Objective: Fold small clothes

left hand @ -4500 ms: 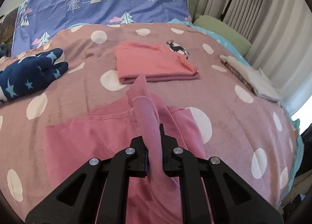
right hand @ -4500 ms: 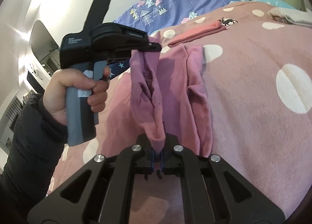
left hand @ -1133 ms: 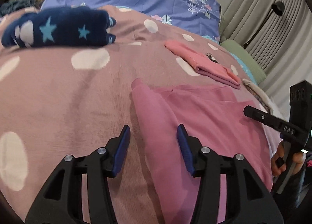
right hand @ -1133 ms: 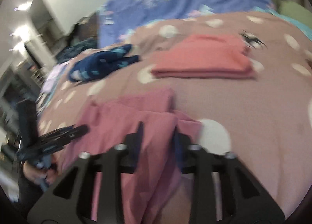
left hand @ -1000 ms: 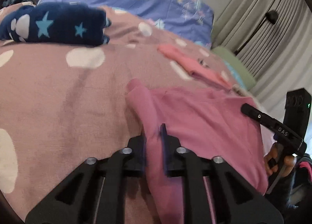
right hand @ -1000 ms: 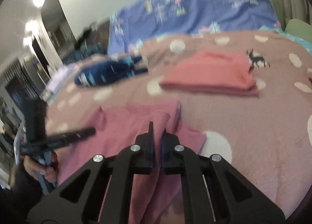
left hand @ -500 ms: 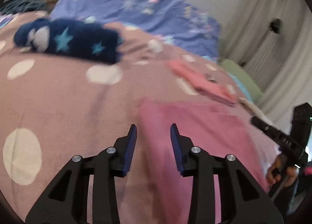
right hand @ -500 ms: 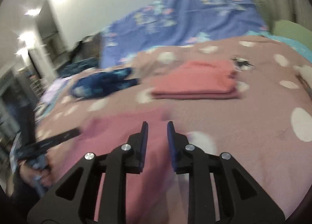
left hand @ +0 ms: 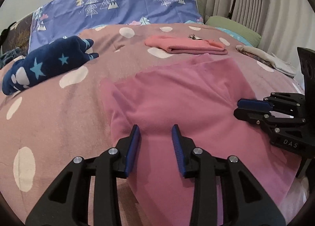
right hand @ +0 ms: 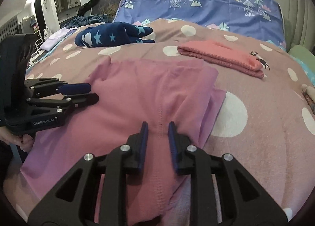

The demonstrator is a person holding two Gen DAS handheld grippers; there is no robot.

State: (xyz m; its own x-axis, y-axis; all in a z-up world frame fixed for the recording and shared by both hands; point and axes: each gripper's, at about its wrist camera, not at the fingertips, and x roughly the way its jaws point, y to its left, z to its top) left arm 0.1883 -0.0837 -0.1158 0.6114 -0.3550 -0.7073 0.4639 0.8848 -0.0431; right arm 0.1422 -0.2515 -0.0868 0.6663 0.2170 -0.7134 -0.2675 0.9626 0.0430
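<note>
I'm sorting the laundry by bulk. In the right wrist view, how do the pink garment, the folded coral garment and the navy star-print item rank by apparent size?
1. pink garment, though it lies nearest the camera.
2-3. folded coral garment and navy star-print item look alike; not ranked.

A: What lay under the right tool [right hand: 156, 130]?
B: A pink garment [right hand: 137, 98], spread flat on the dotted bedspread [right hand: 265, 127]. The tool's jaws had just been opening and stood apart over a stitched seam, gripping nothing.
A: And the left tool [right hand: 86, 93]?
B: At the garment's left edge, its fingers slightly parted, nothing between them.
A: Anything behind?
B: A folded coral garment [right hand: 222, 56], a navy starred item [right hand: 112, 35] and a blue tree-print pillow [right hand: 216, 5].
</note>
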